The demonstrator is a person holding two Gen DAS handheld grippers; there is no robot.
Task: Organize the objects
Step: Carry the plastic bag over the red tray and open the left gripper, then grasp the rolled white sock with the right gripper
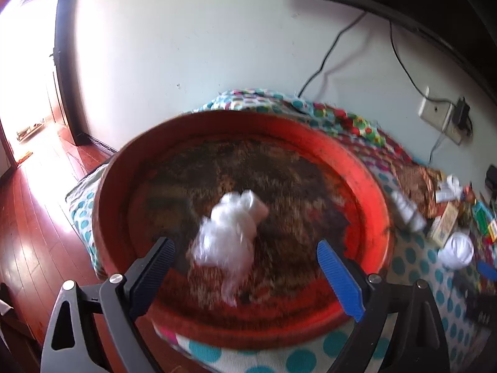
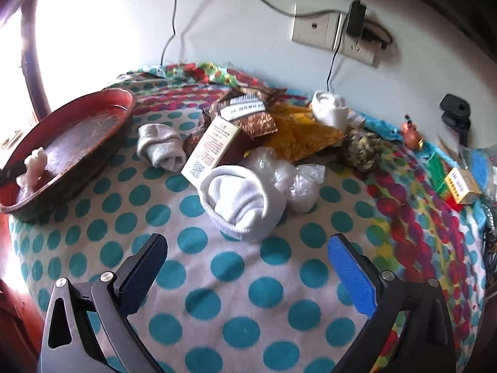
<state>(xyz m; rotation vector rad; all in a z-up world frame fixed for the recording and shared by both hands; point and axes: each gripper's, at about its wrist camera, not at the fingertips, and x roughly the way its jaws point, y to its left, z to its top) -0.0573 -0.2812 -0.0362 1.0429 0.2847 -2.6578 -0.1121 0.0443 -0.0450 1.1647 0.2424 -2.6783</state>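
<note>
White rolled sock [image 2: 240, 203] is seen straight ahead of the right gripper [image 2: 248, 275], on the dotted blanket [image 2: 217, 279] | opening faces gripper | both grippers spread, nothing held | left gripper [image 1: 245, 276] is over red tray [image 1: 105, 192]

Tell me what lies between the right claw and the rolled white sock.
Nothing: in the right wrist view, only bare polka-dot blanket separates the open right claw from the rolled white sock.

Polka-dot blanket [image 2: 236, 283] under red tray [image 2: 93, 105], rolled socks [image 2: 245, 205], boxes [image 2: 211, 149].
</note>
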